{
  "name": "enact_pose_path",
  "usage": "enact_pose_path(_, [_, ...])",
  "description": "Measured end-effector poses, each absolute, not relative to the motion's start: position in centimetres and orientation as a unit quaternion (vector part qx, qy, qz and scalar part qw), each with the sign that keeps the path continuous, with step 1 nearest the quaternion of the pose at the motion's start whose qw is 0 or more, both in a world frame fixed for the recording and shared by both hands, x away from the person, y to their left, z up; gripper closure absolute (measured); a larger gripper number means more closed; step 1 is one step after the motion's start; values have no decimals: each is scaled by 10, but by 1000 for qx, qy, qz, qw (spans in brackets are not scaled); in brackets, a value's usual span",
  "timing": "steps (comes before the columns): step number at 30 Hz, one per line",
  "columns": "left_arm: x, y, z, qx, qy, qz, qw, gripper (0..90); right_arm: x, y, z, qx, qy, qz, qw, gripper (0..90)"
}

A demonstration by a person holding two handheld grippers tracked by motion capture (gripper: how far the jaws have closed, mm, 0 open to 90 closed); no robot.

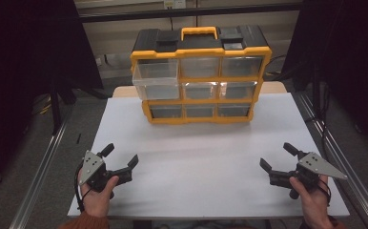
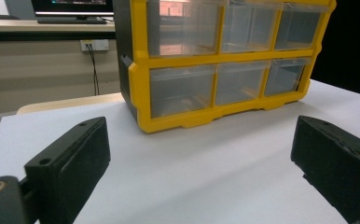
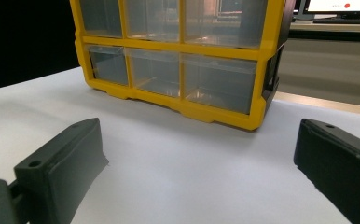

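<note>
White tabletop [image 1: 201,162], dim curtained surround. Standing at far edge: yellow-and-black plastic drawer cabinet [image 1: 200,76] with clear drawers, long axis running across; upper-left clear drawer [image 1: 156,78] jutting out (nearer left side). Resting near front edge, well apart from cabinet: left gripper [image 1: 121,158] and right gripper [image 1: 274,156], both gaping wide, gripping nothing. Lying between: bare surface only.

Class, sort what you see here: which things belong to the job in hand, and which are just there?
Job:
drawer cabinet
pulled-out drawer
left gripper
right gripper

Just there:
table
monitor
wall socket
</note>
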State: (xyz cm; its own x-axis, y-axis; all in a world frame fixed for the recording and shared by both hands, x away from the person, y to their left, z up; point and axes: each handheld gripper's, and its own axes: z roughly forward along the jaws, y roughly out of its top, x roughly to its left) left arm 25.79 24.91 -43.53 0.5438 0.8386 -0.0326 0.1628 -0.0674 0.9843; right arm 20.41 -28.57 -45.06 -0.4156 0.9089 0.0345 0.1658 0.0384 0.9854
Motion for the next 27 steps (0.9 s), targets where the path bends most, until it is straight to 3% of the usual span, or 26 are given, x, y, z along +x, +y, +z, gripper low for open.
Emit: enact_pose_path(27, [252,230,-412,681,345,251,596,34,202,-287,-452,424,640,547,333,20])
